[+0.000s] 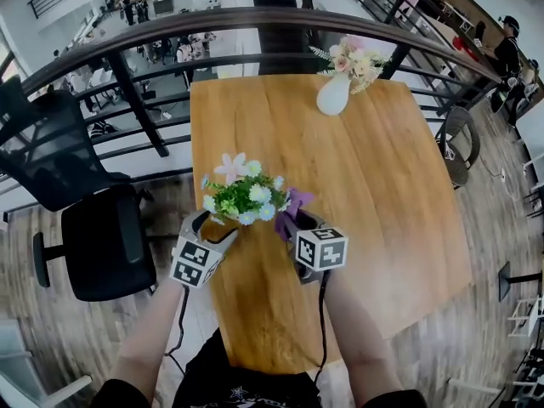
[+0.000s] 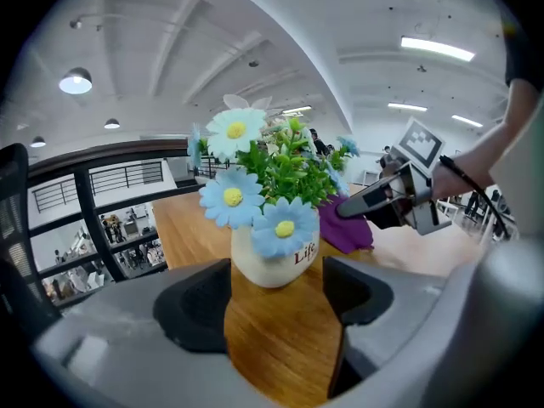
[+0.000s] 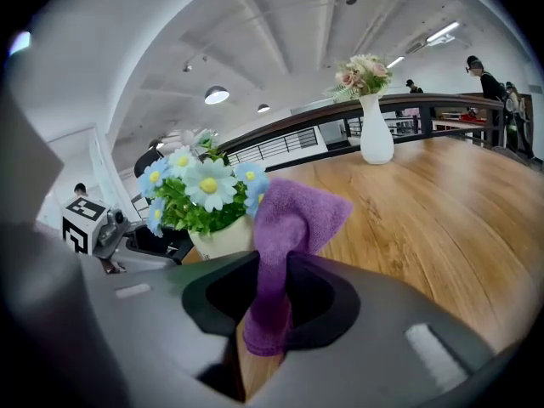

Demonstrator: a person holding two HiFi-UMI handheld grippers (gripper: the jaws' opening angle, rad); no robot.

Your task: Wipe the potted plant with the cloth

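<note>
Masking its pot (image 2: pixel 274 266) overhead, the potted plant (image 1: pixel 246 198) half-hides the cloth (image 1: pixel 297 202).

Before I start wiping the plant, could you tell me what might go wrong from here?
1. The pot stands near the left edge of the table, and the left gripper has its jaws apart, not clamping it; a push from the cloth could slide or tip it off.
2. The flowers overhang the pot; the cloth in the right gripper might snag and bend them.
</note>
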